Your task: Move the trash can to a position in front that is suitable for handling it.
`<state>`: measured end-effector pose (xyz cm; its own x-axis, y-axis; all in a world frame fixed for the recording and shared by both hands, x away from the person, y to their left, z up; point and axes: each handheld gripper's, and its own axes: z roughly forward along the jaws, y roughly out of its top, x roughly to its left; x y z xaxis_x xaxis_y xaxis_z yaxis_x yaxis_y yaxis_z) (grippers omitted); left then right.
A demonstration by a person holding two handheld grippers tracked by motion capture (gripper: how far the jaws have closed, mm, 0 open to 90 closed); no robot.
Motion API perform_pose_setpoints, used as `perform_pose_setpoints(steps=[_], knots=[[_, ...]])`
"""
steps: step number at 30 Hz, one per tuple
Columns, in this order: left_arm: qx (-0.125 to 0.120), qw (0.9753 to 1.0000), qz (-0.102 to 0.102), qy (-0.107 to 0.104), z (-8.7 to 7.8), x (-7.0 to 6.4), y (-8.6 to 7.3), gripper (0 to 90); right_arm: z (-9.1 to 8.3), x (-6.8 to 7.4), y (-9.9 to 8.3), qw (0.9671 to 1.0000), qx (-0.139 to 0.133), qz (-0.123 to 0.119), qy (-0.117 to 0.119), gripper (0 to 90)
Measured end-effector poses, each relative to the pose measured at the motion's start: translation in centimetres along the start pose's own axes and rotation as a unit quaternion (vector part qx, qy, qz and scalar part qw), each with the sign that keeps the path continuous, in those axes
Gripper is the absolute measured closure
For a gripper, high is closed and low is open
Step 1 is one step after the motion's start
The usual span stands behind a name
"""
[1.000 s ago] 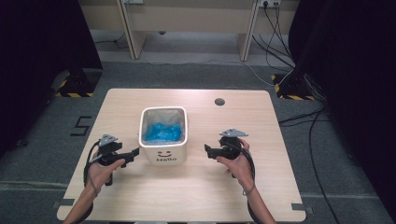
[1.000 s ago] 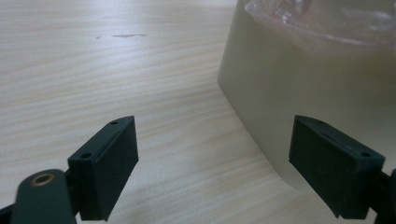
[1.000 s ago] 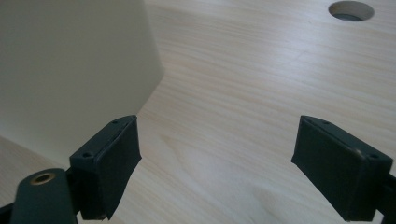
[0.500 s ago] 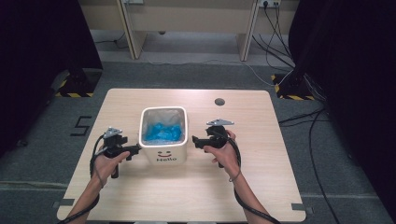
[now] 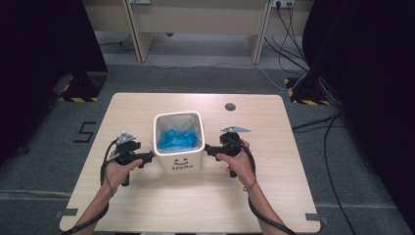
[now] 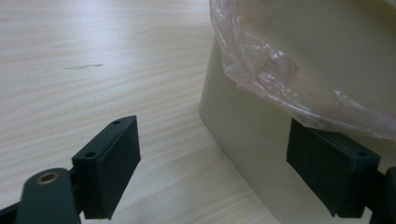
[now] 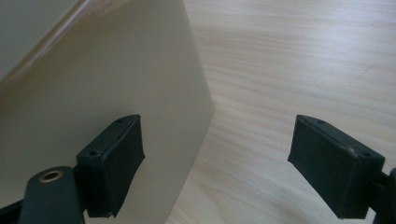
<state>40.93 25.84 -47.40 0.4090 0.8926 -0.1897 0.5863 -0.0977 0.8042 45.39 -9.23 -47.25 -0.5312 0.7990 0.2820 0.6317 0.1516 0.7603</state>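
Bin: the white bin [image 5: 178, 142] stands upright near the middle of the table [image 5: 293, 196], its smiley face and "Hello" turned toward me, a clear liner [image 6: 280, 79] folded over its rim and blue stuff [image 5: 177, 138] lying inside.

Left gripper: my left gripper [image 5: 147, 157] is at the bin's left wall, low down. In the left gripper view the jaws stand wide apart and empty, one over bare table, the other in front of the wall just under the liner's edge. I cannot tell whether it touches.

Right gripper: my right gripper [image 5: 209, 149] is at the bin's right wall. In the right gripper view its jaws are also spread and empty, one in front of the wall, the other over the table.

Change: a second ago both grippers sat well out from the bin; half a second ago they had moved closer; now both are right at its sides. The bin has not shifted.

Meaning: I judge I am bracketing the bin from both sides, either to steady it or to lift it. Nothing is gripped yet.

Next: I would expect each gripper to need a hold on its wall or rim.

Risk: the loose liner could be pinched or dragged on the left.
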Motion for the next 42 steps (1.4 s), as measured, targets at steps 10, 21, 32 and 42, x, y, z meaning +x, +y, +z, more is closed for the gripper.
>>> perform_pose_setpoints(steps=[10, 21, 32, 42], knots=[[0.001, 0.9995, 0.032, -0.002, 0.9, -3.6, 0.1, 19.5, -2.6, -2.0, -1.9, 0.9997, -0.004, 0.022, 0.000, 21.4], [0.005, 0.9985, 0.052, -0.014, 1.1, -6.2, -0.1, 21.8, -5.3, -2.8, -4.8, 0.9991, -0.011, 0.038, -0.013, 24.0], [0.002, 0.9980, 0.062, -0.015, 1.2, -7.4, -0.1, 25.2, -6.8, -2.4, -6.0, 0.9989, -0.015, 0.038, -0.022, 29.7], [0.007, 0.9969, 0.072, -0.033, 0.6, -8.2, -0.6, 27.1, -7.8, -2.1, -6.6, 0.9989, -0.016, 0.026, -0.036, 30.3]])
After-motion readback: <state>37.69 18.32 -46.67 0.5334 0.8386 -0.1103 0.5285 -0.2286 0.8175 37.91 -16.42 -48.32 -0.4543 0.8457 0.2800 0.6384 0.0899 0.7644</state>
